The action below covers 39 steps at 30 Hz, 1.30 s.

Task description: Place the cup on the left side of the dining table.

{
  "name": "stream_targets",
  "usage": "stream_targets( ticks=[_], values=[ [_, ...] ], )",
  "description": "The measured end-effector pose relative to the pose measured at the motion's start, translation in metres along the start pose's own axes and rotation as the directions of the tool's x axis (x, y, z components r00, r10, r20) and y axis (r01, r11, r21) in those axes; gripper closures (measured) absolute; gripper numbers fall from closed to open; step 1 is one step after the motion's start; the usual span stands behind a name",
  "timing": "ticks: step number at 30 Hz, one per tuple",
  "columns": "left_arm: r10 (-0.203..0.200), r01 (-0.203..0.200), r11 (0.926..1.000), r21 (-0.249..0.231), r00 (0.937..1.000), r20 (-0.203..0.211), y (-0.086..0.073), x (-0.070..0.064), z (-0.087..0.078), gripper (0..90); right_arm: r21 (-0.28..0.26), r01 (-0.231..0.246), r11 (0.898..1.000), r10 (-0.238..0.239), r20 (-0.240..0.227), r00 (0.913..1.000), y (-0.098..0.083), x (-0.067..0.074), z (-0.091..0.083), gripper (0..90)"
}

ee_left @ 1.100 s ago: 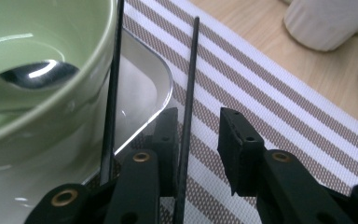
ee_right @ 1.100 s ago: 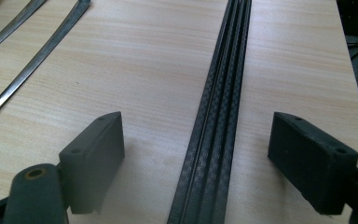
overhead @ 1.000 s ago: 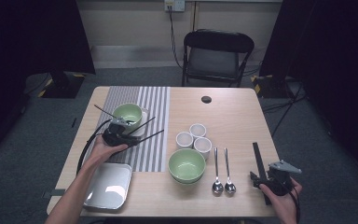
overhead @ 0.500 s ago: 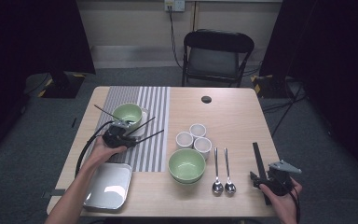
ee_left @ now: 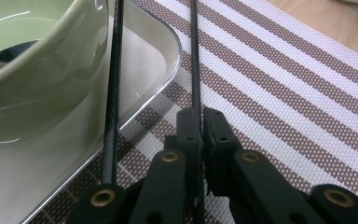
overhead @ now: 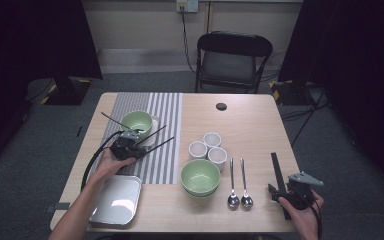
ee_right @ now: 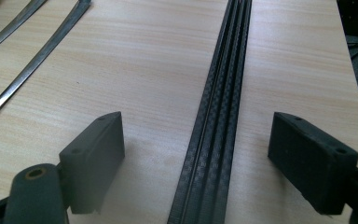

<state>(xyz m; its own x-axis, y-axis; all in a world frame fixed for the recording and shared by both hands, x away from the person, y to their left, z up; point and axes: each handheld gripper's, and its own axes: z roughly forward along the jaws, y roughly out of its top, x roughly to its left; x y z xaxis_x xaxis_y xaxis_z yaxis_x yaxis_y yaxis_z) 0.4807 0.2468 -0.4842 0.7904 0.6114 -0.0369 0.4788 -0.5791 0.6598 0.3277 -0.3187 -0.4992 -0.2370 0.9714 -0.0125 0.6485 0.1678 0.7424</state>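
Between the pads of the left gripper [ee_left: 201,128], pinched: one thin black rod [ee_left: 195,70], the jaws pressed together on it after closing further just now. Long axis of this rod straight ahead, in line with the jaws, running away from the tool over the striped placemat [ee_left: 284,93], with no bend visible. Just to the left of the jaws, outside the grip: a second black rod [ee_left: 113,93], almost parallel to the first, passing over the rim of the white tray [ee_left: 156,60]. Further ahead and to the left, standing in that tray: the green bowl [ee_left: 28,60], close beside the second rod; touching or not, cannot tell. Judged from this: next move probably a lift or a swing of the held rod, so keep its far end in mind, because any turn to the left brings it against the second rod and the bowl. Left hand clearly the nearer one, already holding. Well apart, at the other side of the table: the right gripper [ee_right: 209,158], jaws spread wide, resting on the wood astride a flat bundle of black strips [ee_right: 221,84], pads not pressing it; bundle also lengthwise ahead of that tool, with two spoons [ee_right: 32,51] off to its left.
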Motion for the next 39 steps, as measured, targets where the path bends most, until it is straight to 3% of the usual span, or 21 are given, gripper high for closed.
stream_targets(
  ticks=[5, 12, 14, 17, 18, 21, 23, 26, 27, 32, 35, 37, 39],
  values=[
    [-0.023, 0.024, 0.9992, -0.031, 0.9994, 0.027, 0.001, 0.001, -0.004, 86.3, 0.000, -0.001, 1.000, 0.001, 0.000, 1.0000, 0.000, 0.000, 0.000, 17.7],
    [-0.014, 0.016, 0.9966, -0.080, 0.9997, 0.020, 0.013, 0.003, -0.018, 86.3, 0.000, -0.001, 1.000, 0.001, -0.001, 1.0000, 0.000, 0.000, 0.000, 17.6],
    [-0.041, 0.044, 0.9932, -0.108, 0.9988, 0.028, 0.014, 0.006, -0.020, 86.3, 0.000, -0.001, 1.000, 0.001, 0.000, 1.0000, 0.000, 0.000, 0.000, 17.6],
    [-0.020, 0.020, 0.9974, -0.069, 0.9998, -0.002, 0.018, 0.011, -0.019, 86.3, 0.000, -0.001, 1.000, 0.001, -0.002, 1.0000, 0.000, 0.000, 0.000, 17.6],
    [-0.036, 0.036, 0.9951, -0.092, 0.9994, 0.000, 0.021, 0.014, -0.020, 86.3, 0.000, -0.001, 1.000, 0.001, -0.001, 1.0000, 0.000, 0.000, 0.000, 17.6],
    [-0.041, 0.041, 0.9942, -0.099, 0.9991, 0.005, 0.024, 0.015, -0.019, 86.3, 0.000, -0.001, 1.000, 0.001, -0.001, 1.0000, 0.000, 0.000, 0.000, 17.6],
    [-0.009, 0.007, 0.9981, -0.062, 0.9997, -0.023, 0.027, 0.016, -0.017, 86.3, 0.000, -0.001, 1.000, 0.001, -0.002, 1.0000, 0.000, 0.000, 0.000, 17.6],
    [-0.019, 0.018, 0.9978, -0.064, 0.9996, -0.022, 0.031, 0.020, -0.013, 86.3, 0.000, -0.002, 1.000, 0.002, -0.002, 1.0000, 0.000, 0.000, 0.000, 17.5],
    [-0.029, 0.027, 0.9970, -0.072, 0.9993, -0.024, 0.030, 0.020, -0.011, 86.3, 0.000, -0.002, 1.000, 0.002, -0.002, 1.0000, 0.000, 0.000, 0.000, 17.6],
    [-0.026, 0.025, 0.9996, -0.016, 0.9985, -0.049, 0.026, 0.022, -0.004, 86.2, 0.000, -0.001, 1.000, 0.001, -0.002, 1.0000, 0.000, 0.000, 0.000, 17.6],
    [-0.026, 0.025, 0.9994, -0.024, 0.9980, -0.057, 0.026, 0.021, -0.003, 86.3, 0.000, -0.001, 1.000, 0.001, -0.002, 1.0000, 0.000, 0.000, 0.000, 17.5],
    [-0.004, 0.003, 0.9999, -0.012, 0.9979, -0.065, 0.027, 0.021, -0.003, 86.3, 0.000, -0.001, 1.000, 0.001, -0.002, 1.0000, 0.000, 0.000, 0.000, 17.5],
    [-0.014, 0.013, 0.9998, -0.015, 0.9980, -0.062, 0.027, 0.021, -0.002, 86.2, 0.000, -0.001, 1.000, 0.001, -0.002, 1.0000, 0.000, 0.000, 0.000, 17.5]
  ],
)
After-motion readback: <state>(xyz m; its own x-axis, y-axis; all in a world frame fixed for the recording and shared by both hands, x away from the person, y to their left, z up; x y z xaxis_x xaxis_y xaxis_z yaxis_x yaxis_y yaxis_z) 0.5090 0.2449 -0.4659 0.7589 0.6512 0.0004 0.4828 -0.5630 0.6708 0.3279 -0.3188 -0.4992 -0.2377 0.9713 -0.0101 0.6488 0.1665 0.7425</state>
